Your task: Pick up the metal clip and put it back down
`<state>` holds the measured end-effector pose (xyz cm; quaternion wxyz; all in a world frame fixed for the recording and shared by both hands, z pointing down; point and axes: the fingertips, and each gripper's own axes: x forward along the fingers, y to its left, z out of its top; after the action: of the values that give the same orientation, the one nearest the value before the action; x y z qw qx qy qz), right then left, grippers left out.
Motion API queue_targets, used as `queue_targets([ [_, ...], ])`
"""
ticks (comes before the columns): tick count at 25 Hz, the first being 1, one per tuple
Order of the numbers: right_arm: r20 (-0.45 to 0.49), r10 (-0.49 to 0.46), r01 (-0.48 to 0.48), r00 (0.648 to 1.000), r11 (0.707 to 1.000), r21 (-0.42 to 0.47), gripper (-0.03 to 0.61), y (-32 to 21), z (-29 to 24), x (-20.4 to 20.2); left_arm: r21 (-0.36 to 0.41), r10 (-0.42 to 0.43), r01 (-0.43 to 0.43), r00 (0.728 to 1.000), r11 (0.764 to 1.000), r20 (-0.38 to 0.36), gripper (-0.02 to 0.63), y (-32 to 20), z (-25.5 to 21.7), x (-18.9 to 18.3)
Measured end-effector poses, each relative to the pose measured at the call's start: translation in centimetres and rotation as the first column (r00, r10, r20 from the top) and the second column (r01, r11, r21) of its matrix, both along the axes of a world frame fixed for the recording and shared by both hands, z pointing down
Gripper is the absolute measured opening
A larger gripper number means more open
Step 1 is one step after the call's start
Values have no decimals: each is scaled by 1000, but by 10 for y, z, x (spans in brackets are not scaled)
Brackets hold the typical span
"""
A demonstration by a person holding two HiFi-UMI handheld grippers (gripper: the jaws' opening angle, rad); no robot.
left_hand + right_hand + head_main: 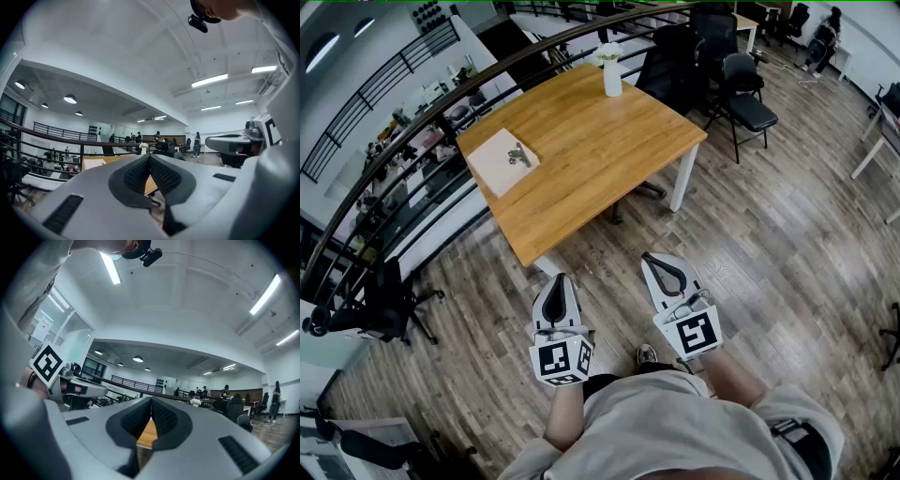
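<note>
A small metal clip (518, 154) lies on a pale square board (502, 160) at the left part of a wooden table (591, 141). Both grippers hang in front of the person, well short of the table's near corner. My left gripper (559, 277) is shut with nothing in it; its tips meet in the left gripper view (149, 157). My right gripper (649, 255) is likewise shut and empty, with its tips touching in the right gripper view (151, 400). Each points level toward the table.
A white vase (611, 70) with flowers stands at the table's far edge. Black office chairs (743, 92) sit to the right of the table. A dark curved railing (412, 131) runs behind and to the left. Wood plank floor (787, 253) spreads to the right.
</note>
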<state>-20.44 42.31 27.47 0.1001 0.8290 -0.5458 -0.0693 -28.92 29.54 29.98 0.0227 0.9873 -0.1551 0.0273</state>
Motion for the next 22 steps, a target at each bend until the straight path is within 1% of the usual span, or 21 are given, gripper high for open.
queue_targets([
  [3,6,-15,15,1000,1000,-10,26,-8,8,11,-13,-13,13,1000,1000,25,23,-3,12,4],
  [6,13,-48,48,999,999,3,26,-23,10,16,-7,-44,45,998,999,38,24,-14,13,3],
  [9,25,-79,79,997,997,9,26,-45,17,21,-10,-89,89,995,996,55,25,-36,19,2],
  [11,44,-97,97,994,995,-5,26,-66,28,29,-26,-115,117,991,993,61,23,-59,29,7],
  [15,100,-118,125,988,990,-66,28,-113,48,62,-58,-145,148,988,987,51,25,-113,44,36],
  [19,71,-142,149,987,982,-115,28,-156,43,95,-68,-125,127,991,990,36,24,-166,42,71],
  [22,92,-141,152,986,981,-118,28,-192,38,118,-72,-99,102,994,992,43,25,-206,39,97],
])
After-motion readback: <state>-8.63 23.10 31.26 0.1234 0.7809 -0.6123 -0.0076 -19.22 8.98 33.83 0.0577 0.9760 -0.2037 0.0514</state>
